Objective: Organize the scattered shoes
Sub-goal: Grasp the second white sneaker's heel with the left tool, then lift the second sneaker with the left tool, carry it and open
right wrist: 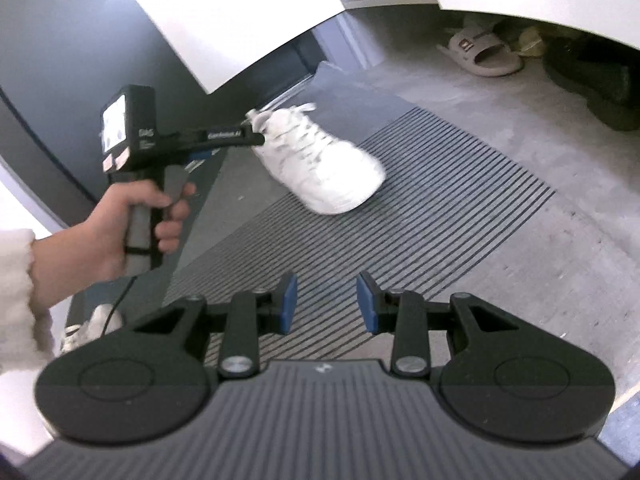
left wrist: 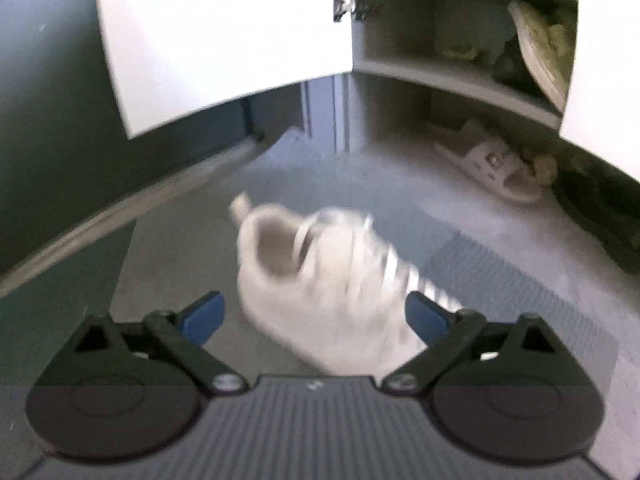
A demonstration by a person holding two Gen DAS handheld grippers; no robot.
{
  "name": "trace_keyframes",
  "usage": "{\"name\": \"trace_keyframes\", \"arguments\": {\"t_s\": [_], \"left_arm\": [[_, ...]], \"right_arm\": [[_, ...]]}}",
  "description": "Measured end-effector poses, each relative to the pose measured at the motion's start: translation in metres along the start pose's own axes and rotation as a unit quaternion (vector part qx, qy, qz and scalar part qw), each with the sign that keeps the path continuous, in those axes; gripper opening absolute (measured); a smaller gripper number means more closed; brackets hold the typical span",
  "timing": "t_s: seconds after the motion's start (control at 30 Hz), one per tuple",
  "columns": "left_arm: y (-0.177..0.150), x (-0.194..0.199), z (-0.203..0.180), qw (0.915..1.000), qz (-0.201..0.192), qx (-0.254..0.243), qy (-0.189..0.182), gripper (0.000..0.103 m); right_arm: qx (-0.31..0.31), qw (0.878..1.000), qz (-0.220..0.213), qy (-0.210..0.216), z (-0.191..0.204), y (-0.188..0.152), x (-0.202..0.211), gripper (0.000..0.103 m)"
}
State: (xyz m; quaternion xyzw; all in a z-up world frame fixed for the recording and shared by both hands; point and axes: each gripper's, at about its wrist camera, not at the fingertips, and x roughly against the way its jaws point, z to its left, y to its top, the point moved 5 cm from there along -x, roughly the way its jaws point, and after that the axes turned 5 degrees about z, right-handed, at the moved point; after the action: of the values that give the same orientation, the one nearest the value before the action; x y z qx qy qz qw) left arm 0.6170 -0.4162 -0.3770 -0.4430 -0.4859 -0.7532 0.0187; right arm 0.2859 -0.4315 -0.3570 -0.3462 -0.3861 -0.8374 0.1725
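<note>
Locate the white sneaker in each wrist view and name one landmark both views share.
Left wrist: the white sneaker lies centre frame, blurred, between the open left gripper's fingers.
Right wrist: left of centre on the striped mat, heel at the left gripper's tip.
Shared landmark: the beige slide sandal under the cabinet.

The sneaker (right wrist: 320,160) lies on the ribbed mat (right wrist: 420,216) at the centre of the right wrist view, toe toward lower right. The left gripper (right wrist: 256,138) reaches in from the left beside its heel. At upper right, a slide sandal (right wrist: 480,54) sits under the cabinet (left wrist: 460,72), whose open door (left wrist: 224,40) fills the upper left. A shoe (left wrist: 540,52) leans on a cabinet shelf.
</note>
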Motion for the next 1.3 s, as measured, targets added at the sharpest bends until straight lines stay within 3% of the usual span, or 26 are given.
{"name": "trace_keyframes", "arguments": {"t_s": [0.1, 0.2, 0.3, 0.43, 0.5, 0.6, 0.63, 0.73, 0.87, 1.03, 1.3], "left_arm": [[0.023, -0.021, -0.007, 0.9991, -0.026, 0.026, 0.020, 0.098], [0.035, -0.035, -0.011, 0.9992, -0.017, 0.030, 0.020, 0.098], [0.040, -0.058, -0.016, 0.9994, 0.015, 0.003, 0.031, 0.098], [0.028, -0.084, -0.018, 0.9960, 0.083, -0.013, -0.031, 0.103], [0.017, -0.094, -0.024, 0.9912, 0.125, -0.030, -0.032, 0.103], [0.009, -0.098, -0.032, 0.9885, 0.142, -0.026, -0.046, 0.102], [0.008, -0.097, -0.038, 0.9888, 0.140, -0.042, -0.031, 0.100], [0.008, -0.092, -0.051, 0.9881, 0.138, -0.067, -0.001, 0.079], [0.009, -0.083, -0.060, 0.9864, 0.146, -0.069, 0.030, 0.071], [-0.002, -0.053, -0.059, 0.9874, 0.147, -0.041, 0.041, 0.067], [-0.065, 0.010, -0.054, 0.9773, 0.206, 0.036, 0.032, 0.065]], "right_arm": [[-0.011, 1.000, 0.005, -0.004, -0.007, 0.006, -0.010, 0.037], [-0.024, 1.000, 0.015, 0.006, -0.009, 0.010, -0.022, 0.037], [-0.021, 0.999, 0.025, 0.020, -0.008, 0.011, -0.029, 0.037], [-0.030, 0.999, 0.026, 0.027, -0.017, 0.012, -0.026, 0.037], [-0.044, 0.999, 0.020, 0.025, -0.027, 0.015, -0.022, 0.037], [-0.064, 0.998, 0.014, 0.016, -0.043, 0.017, -0.016, 0.037], [-0.066, 0.998, 0.013, 0.014, -0.045, 0.018, -0.014, 0.037], [-0.074, 0.997, 0.008, 0.011, -0.054, 0.018, -0.010, 0.037], [-0.095, 0.995, -0.001, 0.024, -0.059, 0.019, -0.006, 0.037], [-0.099, 0.994, -0.008, 0.035, -0.059, 0.018, 0.000, 0.037], [-0.108, 0.993, -0.022, 0.049, -0.054, 0.014, 0.009, 0.037]]}}
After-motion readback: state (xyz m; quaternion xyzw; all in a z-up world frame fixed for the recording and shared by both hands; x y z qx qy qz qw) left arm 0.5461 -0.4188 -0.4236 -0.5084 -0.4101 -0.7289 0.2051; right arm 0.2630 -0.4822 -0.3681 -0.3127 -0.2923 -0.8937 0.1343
